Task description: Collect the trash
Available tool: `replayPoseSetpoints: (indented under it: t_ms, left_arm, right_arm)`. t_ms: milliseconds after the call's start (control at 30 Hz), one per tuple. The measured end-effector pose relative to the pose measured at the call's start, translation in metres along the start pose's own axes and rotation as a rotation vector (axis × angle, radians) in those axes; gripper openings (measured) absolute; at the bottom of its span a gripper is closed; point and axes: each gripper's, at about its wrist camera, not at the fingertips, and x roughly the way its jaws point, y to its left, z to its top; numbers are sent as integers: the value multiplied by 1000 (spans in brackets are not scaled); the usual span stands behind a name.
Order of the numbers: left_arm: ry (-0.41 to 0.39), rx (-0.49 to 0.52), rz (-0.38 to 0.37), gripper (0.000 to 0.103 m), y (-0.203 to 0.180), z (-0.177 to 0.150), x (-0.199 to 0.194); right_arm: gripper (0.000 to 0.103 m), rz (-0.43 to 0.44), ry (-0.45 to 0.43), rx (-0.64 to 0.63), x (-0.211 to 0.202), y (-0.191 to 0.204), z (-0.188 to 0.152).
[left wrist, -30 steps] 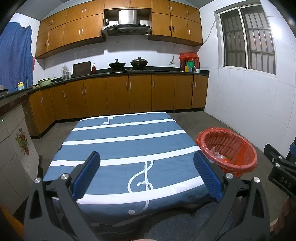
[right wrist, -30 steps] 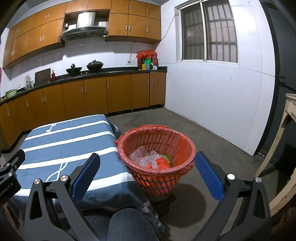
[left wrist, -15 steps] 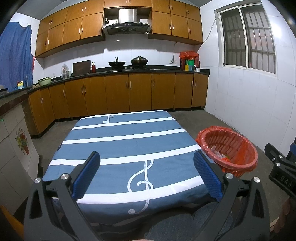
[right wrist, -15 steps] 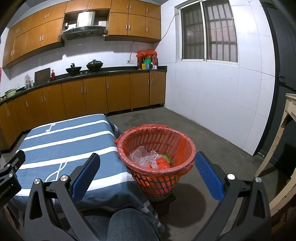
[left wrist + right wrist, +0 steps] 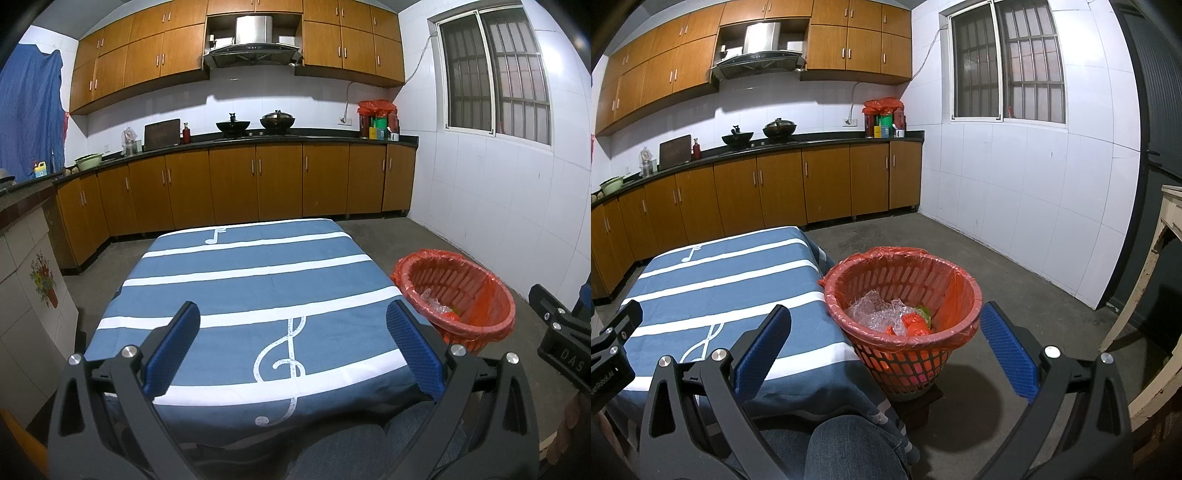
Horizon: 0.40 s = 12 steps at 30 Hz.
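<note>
Both your claws are spread wide with nothing in them: left gripper (image 5: 293, 347) over the tablecloth (image 5: 251, 280), right gripper (image 5: 886, 345) facing the bin (image 5: 905, 291) holding trash (image 5: 886, 315).

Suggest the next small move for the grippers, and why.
Probably none beyond lowering both to rest. The tablecloth shows no trash, the left gripper and right gripper are open with nothing between the fingers, and the wrappers already lie in the basket.
</note>
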Motion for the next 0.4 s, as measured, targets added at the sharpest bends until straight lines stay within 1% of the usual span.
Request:
replayPoseSetpoints:
  t_ms: [400]
  left_arm:
    - [11,-6,-1,99,4,1,3]
  right_arm:
    - [101,0,1,-1,1,-1,2]
